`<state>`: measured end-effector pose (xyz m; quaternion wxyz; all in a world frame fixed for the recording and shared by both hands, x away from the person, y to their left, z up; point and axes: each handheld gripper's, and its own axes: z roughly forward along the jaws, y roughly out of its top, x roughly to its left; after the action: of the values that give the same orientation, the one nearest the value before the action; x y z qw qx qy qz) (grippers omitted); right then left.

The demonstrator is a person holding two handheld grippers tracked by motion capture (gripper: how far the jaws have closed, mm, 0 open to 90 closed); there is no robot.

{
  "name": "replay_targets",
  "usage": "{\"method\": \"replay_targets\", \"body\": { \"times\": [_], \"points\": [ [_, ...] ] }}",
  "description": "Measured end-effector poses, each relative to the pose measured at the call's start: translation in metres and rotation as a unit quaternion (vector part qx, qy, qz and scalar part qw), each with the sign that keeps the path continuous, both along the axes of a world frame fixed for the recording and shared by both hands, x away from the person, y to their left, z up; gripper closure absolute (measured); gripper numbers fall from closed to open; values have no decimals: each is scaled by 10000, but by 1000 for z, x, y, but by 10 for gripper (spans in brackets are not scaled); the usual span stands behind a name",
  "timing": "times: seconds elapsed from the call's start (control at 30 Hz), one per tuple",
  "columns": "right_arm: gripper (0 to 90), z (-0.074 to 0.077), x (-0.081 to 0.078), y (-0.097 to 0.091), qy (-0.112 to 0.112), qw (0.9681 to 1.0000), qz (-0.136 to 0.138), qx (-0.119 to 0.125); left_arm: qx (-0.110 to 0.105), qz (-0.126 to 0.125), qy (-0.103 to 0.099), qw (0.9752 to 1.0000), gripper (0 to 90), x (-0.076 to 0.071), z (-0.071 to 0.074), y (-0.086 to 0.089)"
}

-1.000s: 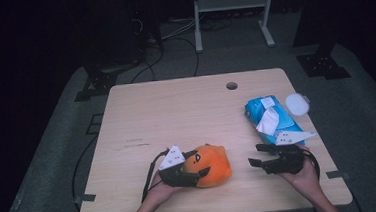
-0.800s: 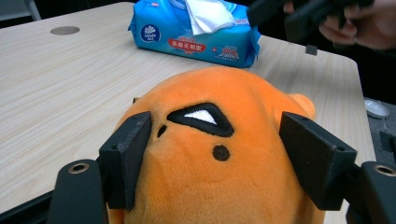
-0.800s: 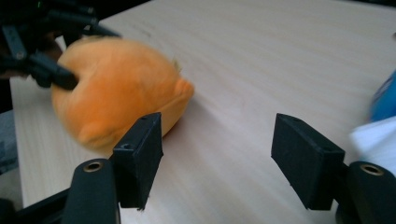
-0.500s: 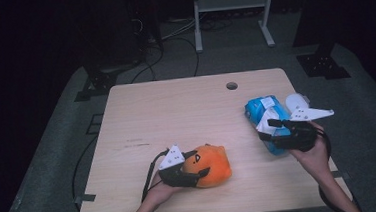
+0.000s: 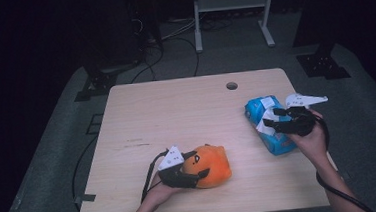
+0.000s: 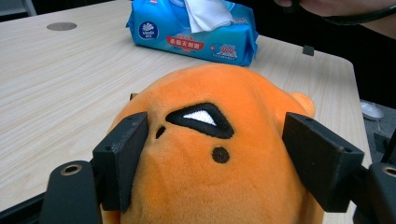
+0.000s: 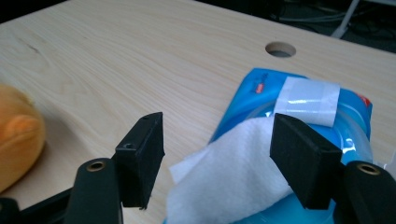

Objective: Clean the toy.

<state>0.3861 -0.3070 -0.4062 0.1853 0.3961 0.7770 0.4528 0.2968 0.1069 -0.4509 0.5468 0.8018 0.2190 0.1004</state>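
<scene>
An orange plush toy (image 5: 211, 164) with a black-and-white stitched eye lies near the table's front edge. My left gripper (image 5: 200, 165) straddles it. In the left gripper view both pads touch the sides of the plush toy (image 6: 210, 186); the jaws of that gripper (image 6: 215, 158) have just been opening. A blue wipes pack (image 5: 279, 142) lies at the right, with a white wipe (image 7: 233, 177) sticking out of its top. My right gripper (image 5: 272, 117) hovers over the pack, open. In the right gripper view the wipe lies below that gripper (image 7: 217, 149), untouched.
The wooden table (image 5: 176, 112) has a round cable hole (image 5: 231, 86) at the far side, behind the pack. A dark floor with cables and stand feet surrounds the table. A metal rack stands at the back.
My right gripper has travelled from the table's front right corner away from the person and now sits over the wipes pack. The left gripper and the plush toy have stayed put.
</scene>
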Motion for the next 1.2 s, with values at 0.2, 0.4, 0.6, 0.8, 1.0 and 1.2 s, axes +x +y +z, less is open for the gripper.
{"method": "replay_targets", "body": {
  "times": [0.2,0.4,0.6,0.8,1.0,1.2],
  "points": [
    [432,-16,10,-4,129,9997,-191,-2,-7,5,-13,10000,232,-1,-1,0],
    [596,-26,12,-7,153,9987,-484,89,36,38,-32,10000,225,-4,-1,-1],
    [712,-26,12,-11,224,9981,-557,135,25,38,-29,10000,221,-3,-1,-1],
    [819,-24,12,-11,294,9976,-626,105,7,31,-21,10000,220,-3,-1,-1],
    [869,-22,12,-10,358,9966,-735,122,6,45,-35,10000,210,-3,-2,-1],
    [874,-15,7,-14,422,9966,-635,327,8,53,-57,10000,208,-4,-2,-2]
  ]
}}
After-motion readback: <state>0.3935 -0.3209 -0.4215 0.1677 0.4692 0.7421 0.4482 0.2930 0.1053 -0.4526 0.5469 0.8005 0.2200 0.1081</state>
